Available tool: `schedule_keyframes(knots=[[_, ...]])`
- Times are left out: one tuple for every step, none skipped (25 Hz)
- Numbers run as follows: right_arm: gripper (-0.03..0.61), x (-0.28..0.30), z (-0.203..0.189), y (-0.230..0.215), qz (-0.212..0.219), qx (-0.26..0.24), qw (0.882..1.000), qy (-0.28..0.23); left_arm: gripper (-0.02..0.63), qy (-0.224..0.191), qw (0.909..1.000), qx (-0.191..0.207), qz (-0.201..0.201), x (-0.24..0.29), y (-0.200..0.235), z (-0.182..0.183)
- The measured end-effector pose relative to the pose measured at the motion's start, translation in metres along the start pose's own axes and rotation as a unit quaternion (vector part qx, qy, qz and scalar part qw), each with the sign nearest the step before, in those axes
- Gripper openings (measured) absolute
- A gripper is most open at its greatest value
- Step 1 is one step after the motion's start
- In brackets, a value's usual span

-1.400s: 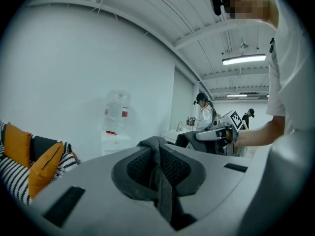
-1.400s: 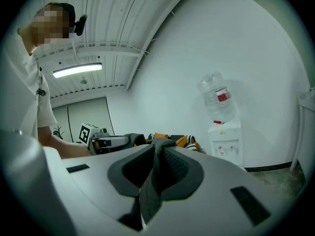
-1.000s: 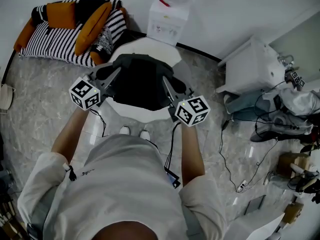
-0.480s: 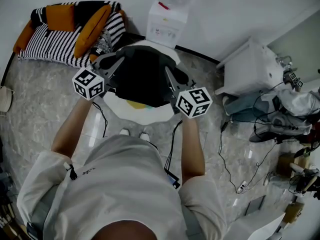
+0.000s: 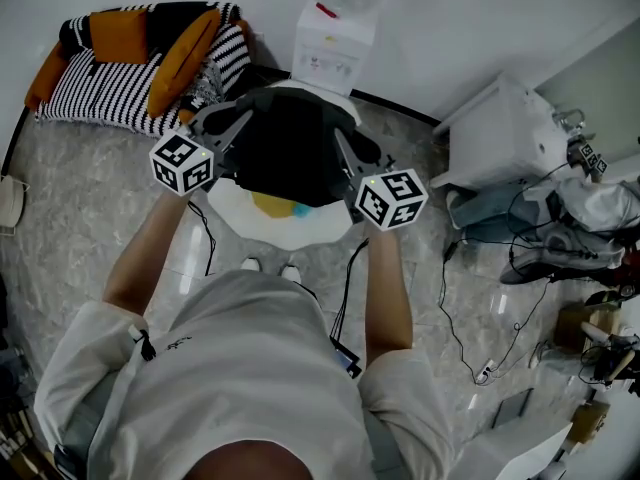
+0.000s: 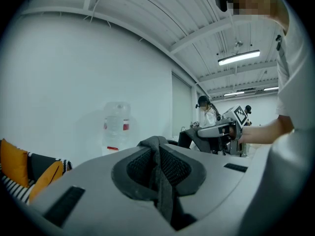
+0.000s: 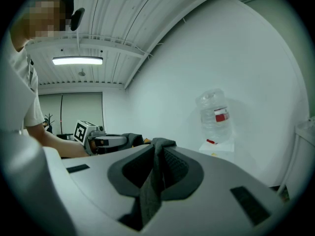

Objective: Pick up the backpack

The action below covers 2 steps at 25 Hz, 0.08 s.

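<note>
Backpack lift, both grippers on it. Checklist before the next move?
1. Left gripper clamped on backpack fabric: ok.
2. Right gripper clamped on backpack fabric: ok.
3. Grips on opposite sides of the backpack: ok.
4. Backpack bottom clear of the white table: cannot tell, the head view looks steeply down on it.
5. Yellow item on the table free of the backpack: cannot tell, it sits right at the backpack's near edge.
</note>
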State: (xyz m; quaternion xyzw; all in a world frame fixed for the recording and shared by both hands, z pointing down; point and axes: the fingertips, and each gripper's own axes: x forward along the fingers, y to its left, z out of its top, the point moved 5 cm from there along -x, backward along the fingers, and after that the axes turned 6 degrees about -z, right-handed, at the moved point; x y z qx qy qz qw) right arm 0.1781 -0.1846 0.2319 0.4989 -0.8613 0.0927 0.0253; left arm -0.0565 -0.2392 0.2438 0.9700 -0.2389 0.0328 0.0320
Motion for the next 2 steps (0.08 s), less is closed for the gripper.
schedule_keyframes(knots=[[0.041,0.0009,-0.0013,0.0001,0.000,0.000,1.000,0.001,0.031,0.001,1.0000,-0.001,0.000,-0.0001,0.0008,-0.0013],[0.041,0.0018,-0.0025,0.0002,0.000,0.000,1.000,0.003,0.031,0.002,1.0000,-0.002,0.001,-0.0002,0.0017,-0.0026]])
